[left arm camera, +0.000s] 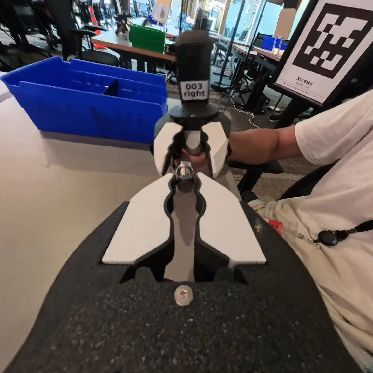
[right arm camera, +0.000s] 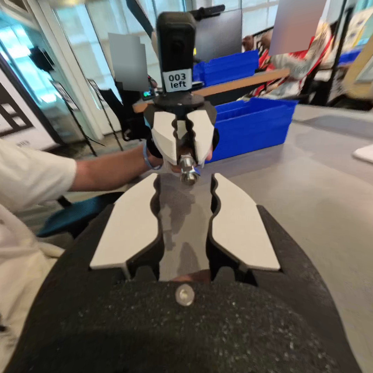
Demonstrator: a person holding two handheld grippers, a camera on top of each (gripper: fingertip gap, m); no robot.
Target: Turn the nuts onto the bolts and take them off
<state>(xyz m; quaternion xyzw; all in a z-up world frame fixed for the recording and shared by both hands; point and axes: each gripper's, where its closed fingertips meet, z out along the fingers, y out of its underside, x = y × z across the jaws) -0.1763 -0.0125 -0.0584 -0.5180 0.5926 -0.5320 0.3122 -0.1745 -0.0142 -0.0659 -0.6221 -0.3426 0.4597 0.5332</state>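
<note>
My left gripper point(left arm camera: 185, 178) is shut on the head end of a silver bolt point(left arm camera: 184, 186) and holds it in the air above the grey table point(left arm camera: 60, 201). A silver hex nut point(left arm camera: 186, 174) sits on the bolt's threaded end, which points at my right gripper. My right gripper point(right arm camera: 185, 177) is open, with its fingertips point(right arm camera: 154, 178) on either side of the nut point(right arm camera: 189, 173) and apart from it. In the right wrist view the left gripper point(right arm camera: 187, 162) faces me with the bolt point(right arm camera: 185, 159) clamped between its fingers.
A blue divided bin point(left arm camera: 90, 109) stands on the table behind the grippers; it also shows in the right wrist view point(right arm camera: 252, 125). A sign board with a black-and-white marker point(left arm camera: 327, 40) stands at the right. The person's arm point(left arm camera: 262, 145) and torso are close by. Both grippers' tips are close together, under 4 cm apart.
</note>
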